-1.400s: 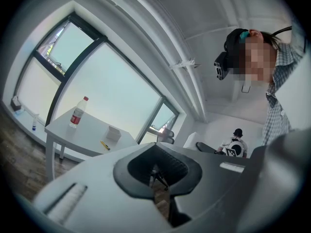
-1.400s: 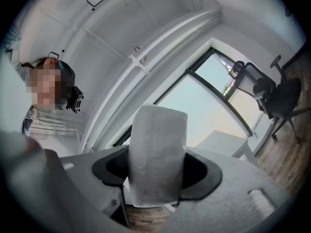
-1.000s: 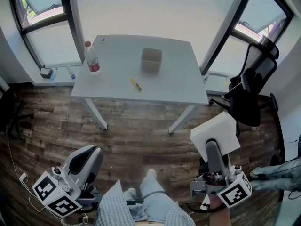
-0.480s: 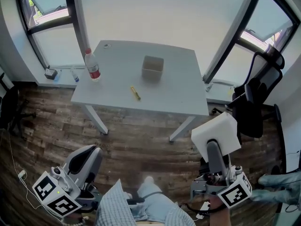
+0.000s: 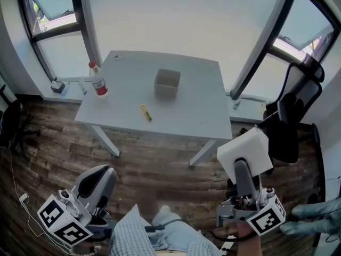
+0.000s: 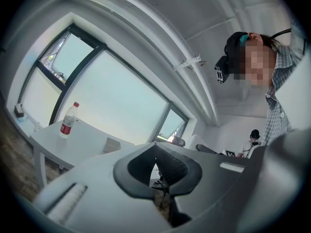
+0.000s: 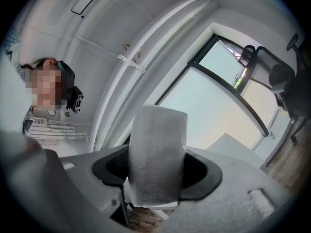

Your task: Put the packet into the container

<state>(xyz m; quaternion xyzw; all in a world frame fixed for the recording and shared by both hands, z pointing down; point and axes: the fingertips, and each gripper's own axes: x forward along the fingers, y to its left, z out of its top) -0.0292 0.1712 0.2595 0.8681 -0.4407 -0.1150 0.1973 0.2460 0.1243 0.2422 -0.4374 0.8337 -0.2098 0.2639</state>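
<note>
Since the earlier frame the table (image 5: 202,111), with the container (image 5: 167,83), a bottle (image 5: 97,80) and a small yellow object (image 5: 145,112) on it, sits slightly lower and further left in the head view, while both grippers keep their spots in the lower corners. At lower right, the right gripper (image 5: 241,167) stands wide, its jaws clamped on the white packet (image 5: 245,151), which fills the gap between them in the right gripper view (image 7: 158,154) and is well apart from the container at upper centre. At lower left, the left gripper (image 5: 101,172) has its jaws together with nothing between them.
</note>
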